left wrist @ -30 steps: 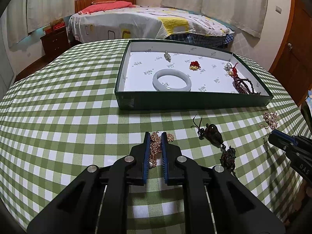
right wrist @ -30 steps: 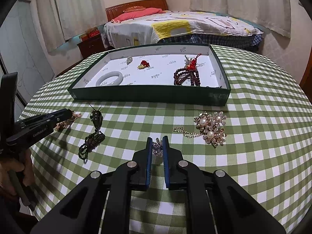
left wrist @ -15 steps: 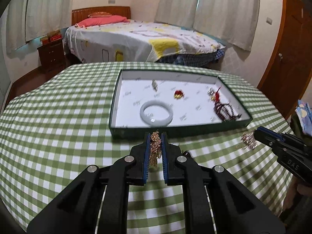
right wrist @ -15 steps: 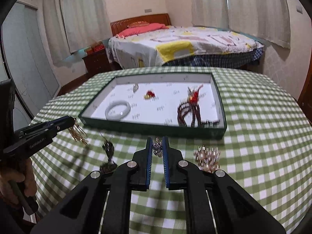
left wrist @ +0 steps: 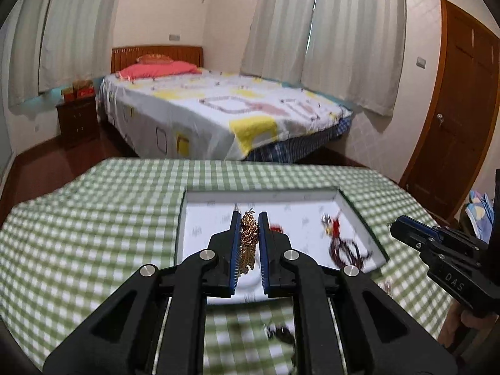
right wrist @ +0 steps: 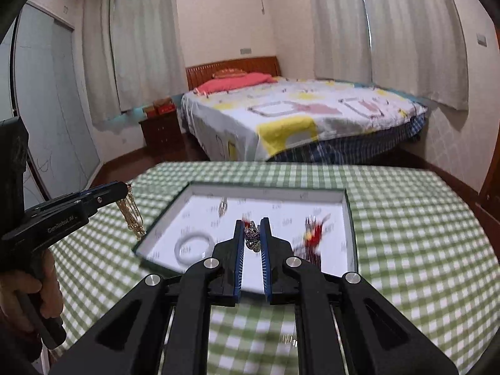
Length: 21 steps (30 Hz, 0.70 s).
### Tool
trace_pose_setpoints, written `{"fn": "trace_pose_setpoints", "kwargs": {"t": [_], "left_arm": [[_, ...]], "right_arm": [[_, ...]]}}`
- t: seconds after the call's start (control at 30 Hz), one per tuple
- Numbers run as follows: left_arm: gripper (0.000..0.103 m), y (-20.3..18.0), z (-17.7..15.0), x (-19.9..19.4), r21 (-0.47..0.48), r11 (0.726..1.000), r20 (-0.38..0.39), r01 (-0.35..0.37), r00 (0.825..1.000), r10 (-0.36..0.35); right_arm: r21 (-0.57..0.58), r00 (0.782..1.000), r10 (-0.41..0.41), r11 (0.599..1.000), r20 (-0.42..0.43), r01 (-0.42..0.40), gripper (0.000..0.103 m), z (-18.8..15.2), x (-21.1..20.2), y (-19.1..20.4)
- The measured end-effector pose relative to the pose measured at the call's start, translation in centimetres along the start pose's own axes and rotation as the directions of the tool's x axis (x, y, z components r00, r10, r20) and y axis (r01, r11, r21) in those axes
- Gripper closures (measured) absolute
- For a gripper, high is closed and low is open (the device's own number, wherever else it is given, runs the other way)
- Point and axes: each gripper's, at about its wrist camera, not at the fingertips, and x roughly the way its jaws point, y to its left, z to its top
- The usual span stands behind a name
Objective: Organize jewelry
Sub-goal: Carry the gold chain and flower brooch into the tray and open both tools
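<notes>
My left gripper (left wrist: 249, 218) is shut on a gold chain necklace (left wrist: 248, 240), held up above the near edge of the green jewelry box (left wrist: 182, 218). From the right wrist view the same gripper (right wrist: 123, 189) dangles the gold chain (right wrist: 132, 215) left of the box. My right gripper (right wrist: 252, 223) is shut on a small silver rhinestone piece (right wrist: 252, 239), raised over the green box (right wrist: 350, 218). The box holds a white bangle (right wrist: 192, 247), red-tasselled dark beads (right wrist: 312, 237) and small pieces. The right gripper (left wrist: 397, 223) also shows at the right of the left wrist view.
The box sits on a round table with a green checked cloth (left wrist: 93, 234). A dark pendant cord (left wrist: 281, 334) lies on the cloth below my left gripper. A bed (left wrist: 218, 109), nightstand (left wrist: 76, 118) and wooden door (left wrist: 462, 125) stand beyond the table.
Both grippers have lifted off the cloth with their pieces and risen higher over the box. The view has tilted up toward the room.
</notes>
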Motion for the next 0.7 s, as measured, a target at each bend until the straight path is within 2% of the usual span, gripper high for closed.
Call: {"fn": "trace_pose_setpoints", "kwargs": {"t": [0.3, 0.53, 0.7], "left_arm": [[0.092, 0.3, 3.1, 4.5, 0.008, 1.0, 0.023, 0.0, 1.0, 0.0], [0.092, 1.0, 2.3, 11.2, 0.012, 0.999, -0.062, -0.03, 0.998, 0.031], [0.092, 2.2, 0.8, 16.0, 0.003, 0.999, -0.16, -0.054, 0.986, 0.054]], "right_arm": [[0.001, 0.999, -0.001, 1.0, 0.046, 0.001, 0.092, 3.5, 4.0, -1.4], [-0.005, 1.0, -0.021, 1.0, -0.002, 0.021, 0.092, 3.5, 10.0, -2.8], [0.011, 0.996, -0.025, 1.0, -0.091, 0.026, 0.092, 2.6, 14.4, -4.1]]}}
